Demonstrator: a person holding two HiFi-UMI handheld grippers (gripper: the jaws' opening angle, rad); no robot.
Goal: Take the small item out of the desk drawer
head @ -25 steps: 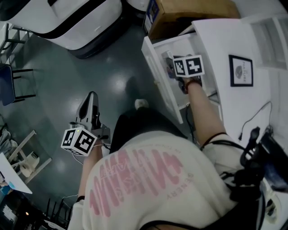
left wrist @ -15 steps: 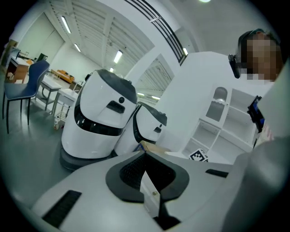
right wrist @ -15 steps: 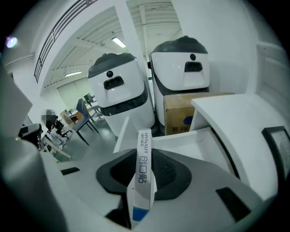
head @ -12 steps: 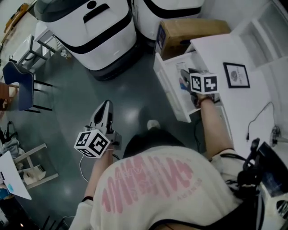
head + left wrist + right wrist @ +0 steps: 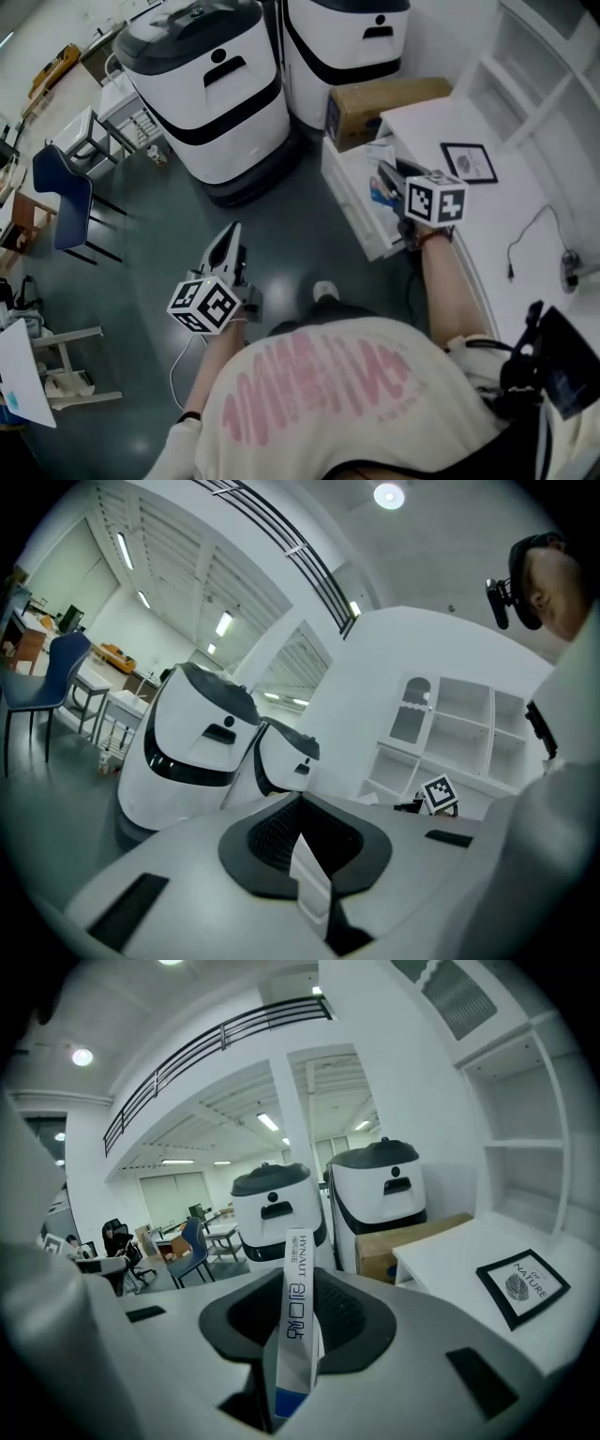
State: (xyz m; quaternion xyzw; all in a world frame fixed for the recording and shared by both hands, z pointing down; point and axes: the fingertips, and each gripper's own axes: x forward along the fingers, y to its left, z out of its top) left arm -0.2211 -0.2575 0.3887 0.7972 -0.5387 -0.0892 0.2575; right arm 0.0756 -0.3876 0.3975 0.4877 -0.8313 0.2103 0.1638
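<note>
A small flat white packet with blue print (image 5: 296, 1321) stands upright between the jaws of my right gripper (image 5: 294, 1358), which is shut on it. In the head view that right gripper (image 5: 392, 184) hangs over the open white desk drawer (image 5: 349, 192), and the packet (image 5: 383, 188) shows only as a small blue-and-white bit at its tip. My left gripper (image 5: 228, 246) is held low over the dark floor, well left of the drawer. Its jaws (image 5: 309, 883) are shut with nothing between them.
Two big white machines with black bands (image 5: 211, 89) (image 5: 345, 42) stand beyond the drawer, with a cardboard box (image 5: 384, 103) beside them. On the white desk (image 5: 497, 234) lie a framed picture (image 5: 469, 161) and a cable (image 5: 530, 246). A blue chair (image 5: 61, 197) stands at left.
My right gripper has come up out of the drawer with the packet in its jaws. The view has tilted up toward the machines. The left gripper has hardly moved.
</note>
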